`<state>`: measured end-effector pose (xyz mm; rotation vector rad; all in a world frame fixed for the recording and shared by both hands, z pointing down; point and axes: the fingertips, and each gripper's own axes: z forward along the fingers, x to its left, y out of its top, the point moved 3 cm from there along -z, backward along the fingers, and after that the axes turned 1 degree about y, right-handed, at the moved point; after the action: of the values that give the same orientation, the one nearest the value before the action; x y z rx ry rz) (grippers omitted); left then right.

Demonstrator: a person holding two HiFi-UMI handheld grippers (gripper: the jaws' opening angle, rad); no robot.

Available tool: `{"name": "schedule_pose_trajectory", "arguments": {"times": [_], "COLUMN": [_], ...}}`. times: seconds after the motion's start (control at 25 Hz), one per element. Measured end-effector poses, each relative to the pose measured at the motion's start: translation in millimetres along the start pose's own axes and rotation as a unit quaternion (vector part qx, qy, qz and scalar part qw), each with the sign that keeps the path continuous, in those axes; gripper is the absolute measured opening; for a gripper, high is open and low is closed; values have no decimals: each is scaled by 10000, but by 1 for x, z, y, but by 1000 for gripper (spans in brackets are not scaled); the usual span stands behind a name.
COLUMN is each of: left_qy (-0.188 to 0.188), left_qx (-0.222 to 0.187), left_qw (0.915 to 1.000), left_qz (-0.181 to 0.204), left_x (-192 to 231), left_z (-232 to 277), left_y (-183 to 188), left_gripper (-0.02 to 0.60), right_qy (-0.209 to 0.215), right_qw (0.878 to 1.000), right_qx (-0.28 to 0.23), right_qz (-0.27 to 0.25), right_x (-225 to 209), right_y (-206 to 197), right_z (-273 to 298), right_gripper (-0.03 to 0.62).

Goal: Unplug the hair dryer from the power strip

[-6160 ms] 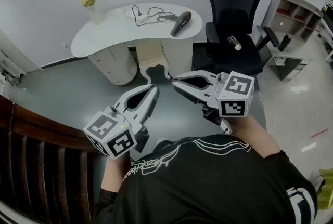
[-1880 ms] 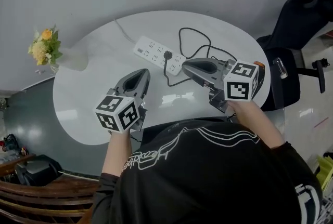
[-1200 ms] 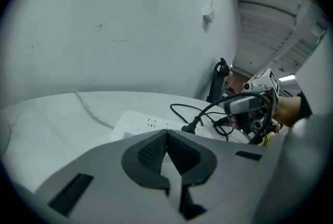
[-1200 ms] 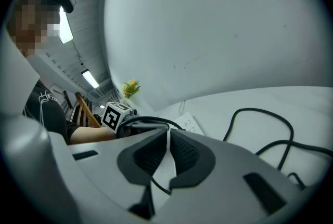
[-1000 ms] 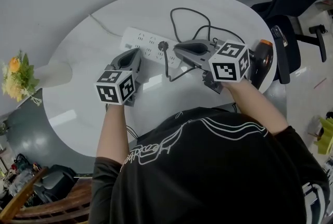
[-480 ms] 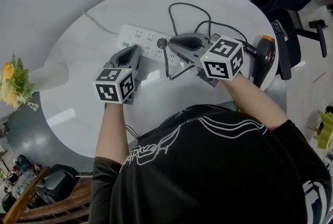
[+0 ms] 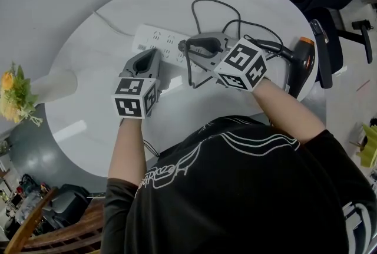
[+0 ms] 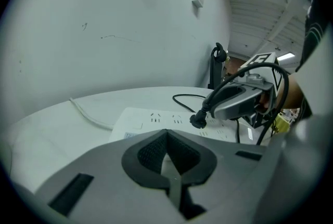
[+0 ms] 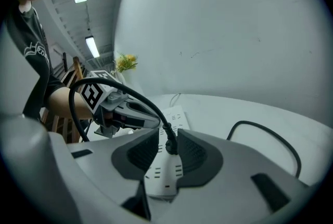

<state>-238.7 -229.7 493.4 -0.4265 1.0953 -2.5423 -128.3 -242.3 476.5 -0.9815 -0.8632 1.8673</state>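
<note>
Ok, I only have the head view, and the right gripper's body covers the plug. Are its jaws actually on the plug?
Observer: Yes. In the right gripper view, the right gripper has one jaw on each side of the black plug, closed against it.
Operator: Has the plug come out?
Observer: No. It sits down on the face of the power strip, not lifted.
Operator: And the left one, is it holding anything?
Observer: No. In its own view, the left gripper has its jaws together with nothing between them. The strip lies just past the tips.
</note>
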Motion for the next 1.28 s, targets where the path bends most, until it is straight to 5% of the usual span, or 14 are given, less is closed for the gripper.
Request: {"name": "schedule_pose_trajectory", "arguments": {"times": [0.52,0.88,1.28], "left_qy": [11,215,118], "left_qx": [11,85,168], "left_qw": [10000,9996,9994], "left_qz": [-15,135,272], "left_x": [-1,-1,-1], "left_z": [1,2,2], "left_y": [1,0,-1], "left_gripper": [2,3,2], "right_qy": [-253,-564,-363], "right_qw": [9969,9818,9981], "right_qx": [252,460,166], "right_qz": [-706,-1752,-462], "right_x": [0,8,-4], "right_y": [5,6,8], "right_z": [13,15,11], "right_gripper": [52,34,32]}}
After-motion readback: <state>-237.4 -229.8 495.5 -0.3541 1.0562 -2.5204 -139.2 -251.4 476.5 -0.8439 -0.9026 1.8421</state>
